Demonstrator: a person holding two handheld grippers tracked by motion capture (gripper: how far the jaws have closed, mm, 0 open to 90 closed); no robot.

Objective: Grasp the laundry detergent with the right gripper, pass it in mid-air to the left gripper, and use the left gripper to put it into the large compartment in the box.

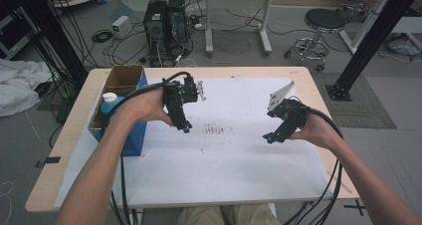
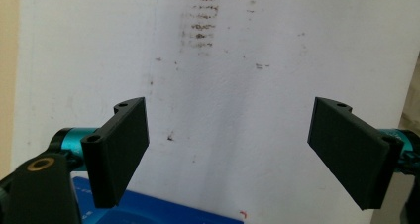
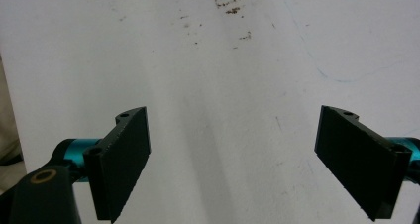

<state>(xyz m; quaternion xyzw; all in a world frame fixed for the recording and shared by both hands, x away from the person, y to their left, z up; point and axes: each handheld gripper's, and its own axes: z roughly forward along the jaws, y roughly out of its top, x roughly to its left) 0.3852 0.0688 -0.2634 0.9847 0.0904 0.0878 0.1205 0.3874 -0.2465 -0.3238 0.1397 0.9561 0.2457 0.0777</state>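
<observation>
Gripping nothing, my left gripper [image 1: 185, 128] is hovering wide-jawed over the white sheet [image 1: 224, 150], near the blue box [image 1: 130, 135]; my right gripper [image 1: 269, 137] is hanging equally wide over the sheet's right part.

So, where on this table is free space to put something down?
The white sheet is bare between the left gripper and right gripper, and along its near edge. The left side is crowded by the cardboard box and blue bottle.
</observation>
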